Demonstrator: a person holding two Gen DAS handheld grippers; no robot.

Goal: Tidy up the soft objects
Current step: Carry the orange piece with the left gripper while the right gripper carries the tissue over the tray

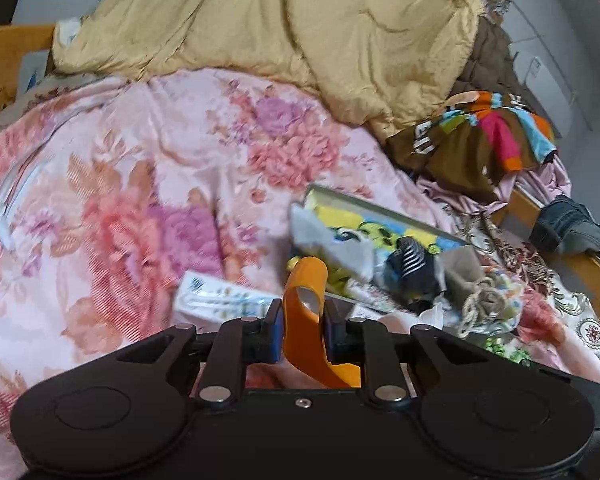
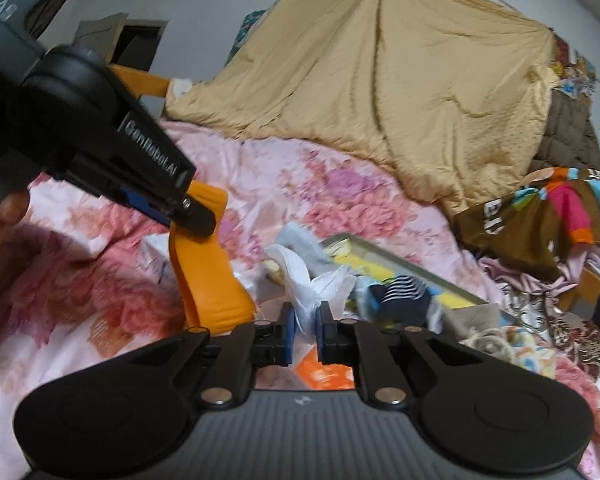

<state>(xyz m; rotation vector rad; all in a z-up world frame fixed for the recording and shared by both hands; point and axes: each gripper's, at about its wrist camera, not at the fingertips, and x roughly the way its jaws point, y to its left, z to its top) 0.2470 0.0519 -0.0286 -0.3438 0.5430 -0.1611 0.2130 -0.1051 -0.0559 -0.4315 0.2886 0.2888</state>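
Left claw [image 1: 302,334] pinching orange strap [image 1: 304,320]. Right claw [image 2: 305,330] pinching white cloth [image 2: 312,280], above floral quilt [image 2: 300,184] on bed.

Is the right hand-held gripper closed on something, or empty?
Closed on something. In its own wrist view the right hand-held gripper has both blue pads pressed against a bunched white cloth, which sticks up from between them.

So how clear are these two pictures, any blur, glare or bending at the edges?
Left wrist view: the pink floral quilt smears with motion blur, while the left gripper on the orange plastic piece stays sharp. Right wrist view: the white cloth in the right gripper is soft-edged; fisheye curves the borders. Lighting is flat, no glare.
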